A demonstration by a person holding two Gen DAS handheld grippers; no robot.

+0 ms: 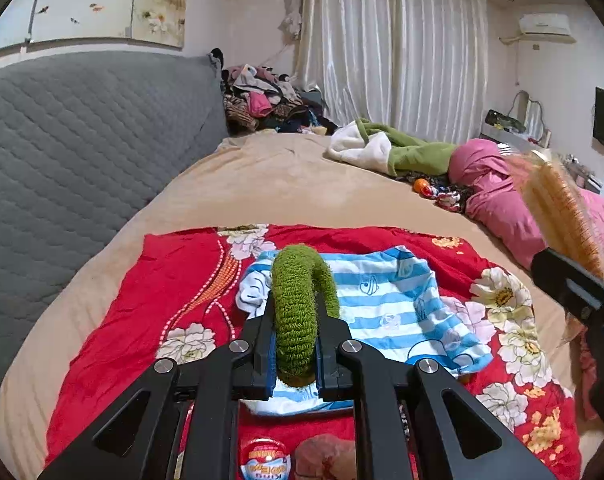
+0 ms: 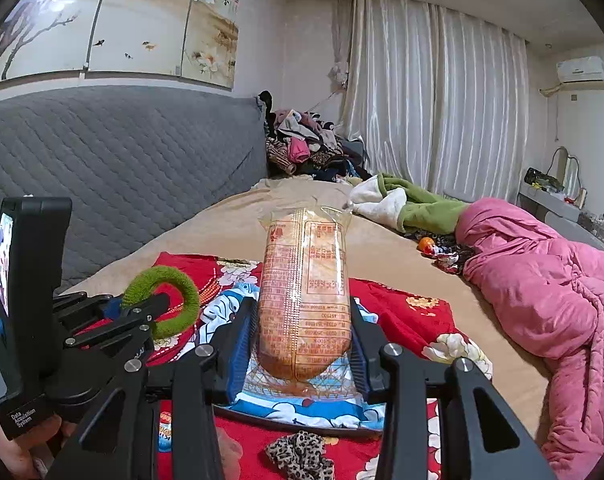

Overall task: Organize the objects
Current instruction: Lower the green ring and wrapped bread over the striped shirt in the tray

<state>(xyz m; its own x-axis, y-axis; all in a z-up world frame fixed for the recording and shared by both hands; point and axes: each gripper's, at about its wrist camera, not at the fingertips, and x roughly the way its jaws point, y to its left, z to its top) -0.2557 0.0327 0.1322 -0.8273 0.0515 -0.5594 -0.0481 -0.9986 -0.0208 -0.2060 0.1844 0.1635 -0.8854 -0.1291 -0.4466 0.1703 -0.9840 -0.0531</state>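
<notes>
My left gripper point(image 1: 295, 320) is shut on a green fuzzy ring point(image 1: 297, 308), held above a blue-and-white striped child's shirt point(image 1: 398, 312) on a red floral cloth point(image 1: 133, 320). It also shows in the right wrist view point(image 2: 157, 308) with the ring point(image 2: 181, 304). My right gripper point(image 2: 302, 320) is shut on a clear packet of orange snacks point(image 2: 304, 300), upright over the shirt point(image 2: 302, 408). That packet shows at the right edge of the left wrist view point(image 1: 562, 208).
A leopard-print scrunchie point(image 2: 302, 456) and a round snack tub point(image 1: 263, 462) lie on the red cloth near me. A pink quilted coat point(image 2: 542, 288), green-and-white blanket point(image 2: 414, 204) and clothes pile point(image 2: 306, 144) lie on the bed. A grey headboard point(image 2: 121, 176) stands left.
</notes>
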